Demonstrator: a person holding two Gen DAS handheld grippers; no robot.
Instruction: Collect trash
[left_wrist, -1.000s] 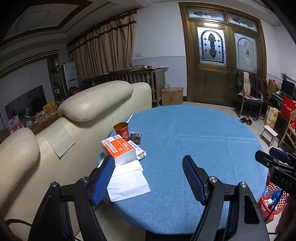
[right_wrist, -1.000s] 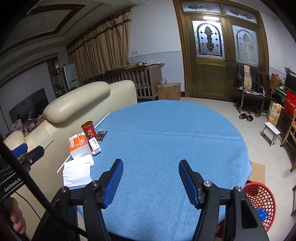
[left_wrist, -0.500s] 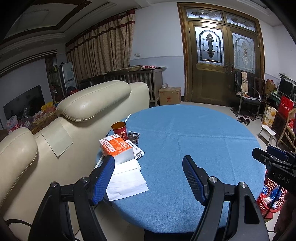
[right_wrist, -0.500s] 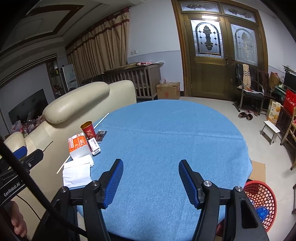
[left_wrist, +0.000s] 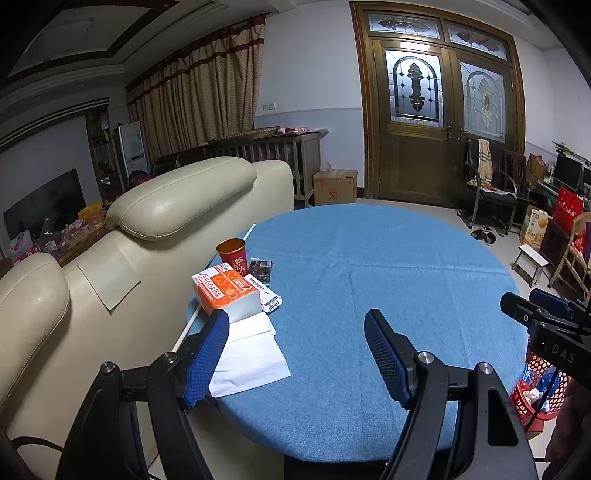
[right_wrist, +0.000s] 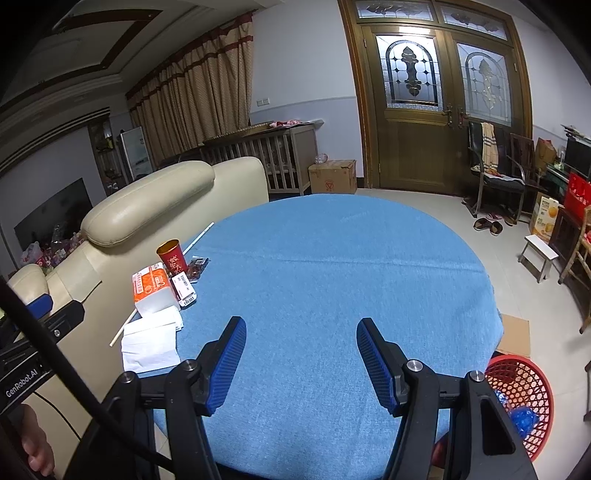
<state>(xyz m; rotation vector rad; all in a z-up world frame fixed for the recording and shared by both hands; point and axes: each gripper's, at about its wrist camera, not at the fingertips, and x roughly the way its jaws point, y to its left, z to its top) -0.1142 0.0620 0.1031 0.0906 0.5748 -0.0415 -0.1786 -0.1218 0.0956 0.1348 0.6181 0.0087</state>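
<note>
The table carries its trash along the sofa-side edge; the red bin sits on the floor opposite. Both the left gripper and right gripper gape, holding nothing. Risks, as judged: the 1 cup tips when nudged; thin napkins slip from the pads.

One cup (red), one basket

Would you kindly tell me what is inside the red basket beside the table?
The red basket holds blue plastic wrapping; its bottom is hidden behind the right claw.
</note>
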